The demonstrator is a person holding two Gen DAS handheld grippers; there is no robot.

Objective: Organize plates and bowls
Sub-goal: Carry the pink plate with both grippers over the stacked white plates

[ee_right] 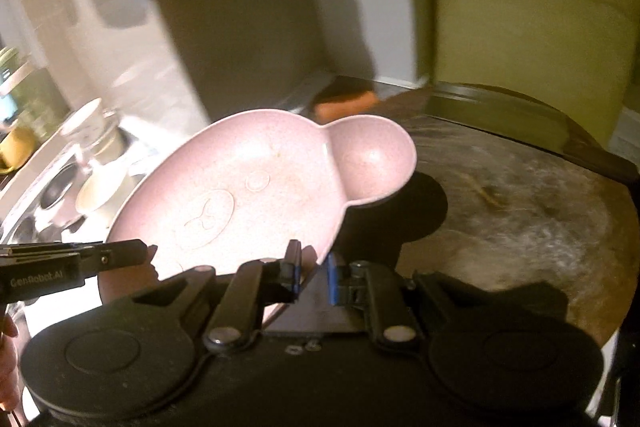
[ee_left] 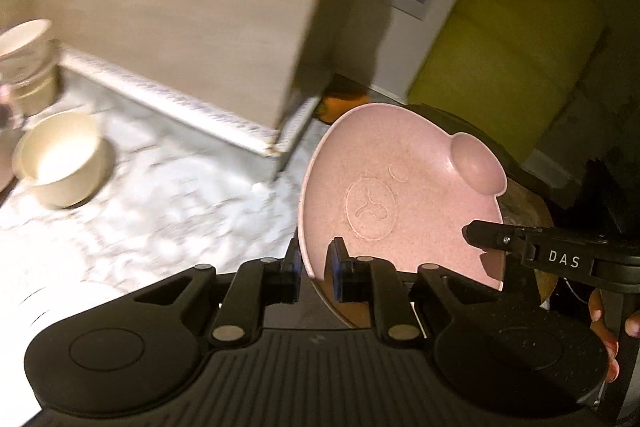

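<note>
While the left wrist view blurs, left tongs [ee_left: 314,269] pinch the pink plate [ee_left: 400,195] rim, plate tilted above the desk [ee_left: 160,211]; right tongs [ee_left: 470,233] grip its far edge. Right wrist: right tongs [ee_right: 314,273] clamp the plate [ee_right: 248,187] rim, left tongs [ee_right: 150,251] bite its left edge.

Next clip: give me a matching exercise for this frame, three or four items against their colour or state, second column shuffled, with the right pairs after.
Column one:
1. bear-face plate
2. single bowl on the marble counter
3. left gripper
4. chair by the wall

Column two:
A. cream, standing upright on its own
B. yellow-green
C. pink, lifted and tilted, with a round ear-shaped dish at its edge
D. shut on the plate's rim

Pairs: 1-C, 2-A, 3-D, 4-B.

The right gripper grips the same plate's other side.
</note>
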